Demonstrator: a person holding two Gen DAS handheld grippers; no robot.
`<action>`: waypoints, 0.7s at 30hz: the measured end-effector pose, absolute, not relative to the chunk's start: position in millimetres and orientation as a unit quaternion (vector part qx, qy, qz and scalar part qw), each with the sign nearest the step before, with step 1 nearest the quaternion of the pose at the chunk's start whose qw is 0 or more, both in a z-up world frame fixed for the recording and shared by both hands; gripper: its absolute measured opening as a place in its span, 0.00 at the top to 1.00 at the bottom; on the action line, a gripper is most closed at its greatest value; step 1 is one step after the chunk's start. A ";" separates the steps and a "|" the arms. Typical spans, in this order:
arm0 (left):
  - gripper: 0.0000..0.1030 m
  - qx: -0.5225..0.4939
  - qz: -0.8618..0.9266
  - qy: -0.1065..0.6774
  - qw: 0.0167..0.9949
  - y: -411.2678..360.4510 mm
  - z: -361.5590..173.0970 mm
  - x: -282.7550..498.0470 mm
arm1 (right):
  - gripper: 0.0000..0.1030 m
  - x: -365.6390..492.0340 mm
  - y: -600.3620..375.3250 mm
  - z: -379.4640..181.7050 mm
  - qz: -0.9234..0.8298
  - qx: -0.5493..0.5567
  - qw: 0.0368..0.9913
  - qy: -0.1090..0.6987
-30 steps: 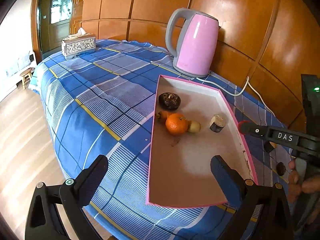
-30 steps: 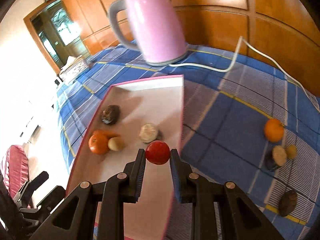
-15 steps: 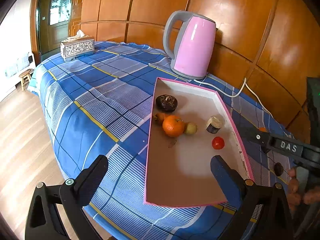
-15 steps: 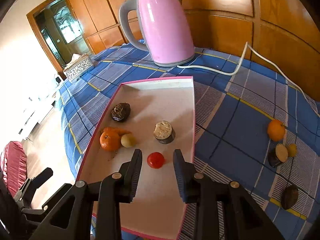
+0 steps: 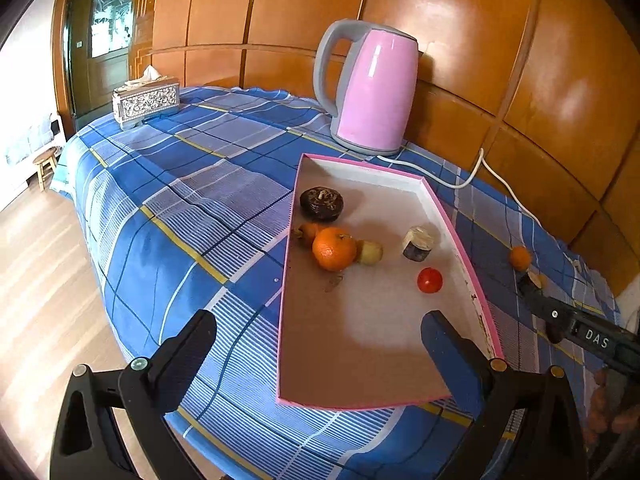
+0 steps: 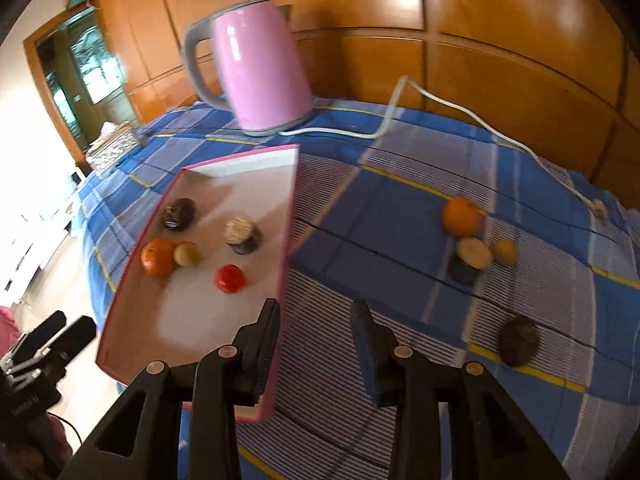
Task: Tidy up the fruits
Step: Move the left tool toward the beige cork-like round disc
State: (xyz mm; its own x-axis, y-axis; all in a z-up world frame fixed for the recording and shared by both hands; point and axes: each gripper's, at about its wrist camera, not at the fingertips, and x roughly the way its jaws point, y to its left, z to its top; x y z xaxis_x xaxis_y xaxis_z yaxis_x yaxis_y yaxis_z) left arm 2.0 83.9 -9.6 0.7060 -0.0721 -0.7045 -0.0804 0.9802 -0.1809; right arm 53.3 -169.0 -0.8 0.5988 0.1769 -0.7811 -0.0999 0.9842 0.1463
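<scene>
Pink-rimmed tray (image 5: 456,232) on the blue plaid cloth (image 5: 200,184), pink kettle (image 5: 372,88) beyond its far end. In the tray: red fruit (image 6: 231,278) alone toward the near right, mandarin (image 5: 334,249) touching a small yellow fruit (image 5: 370,252), dark round fruit (image 5: 321,203) farther back, cut piece (image 5: 418,243) near the right wall. Right gripper (image 6: 316,346) spread, holding nothing, at the tray's right rim. Left gripper (image 5: 320,344) spread wide, empty, at the near end. Loose on the cloth, right of the tray: orange (image 6: 462,216), brown fruit (image 6: 519,341).
</scene>
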 end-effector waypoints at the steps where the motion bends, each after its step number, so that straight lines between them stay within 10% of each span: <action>1: 0.00 -0.098 0.001 0.383 0.919 83.0 -9.2 1.7 | 0.65 50.9 -174.5 -2.0 0.070 0.048 0.893 0.441; 21: 0.00 -0.069 -0.039 0.384 0.920 59.9 -5.7 2.9 | 0.65 4.2 -285.2 -22.7 -0.088 0.094 0.888 0.440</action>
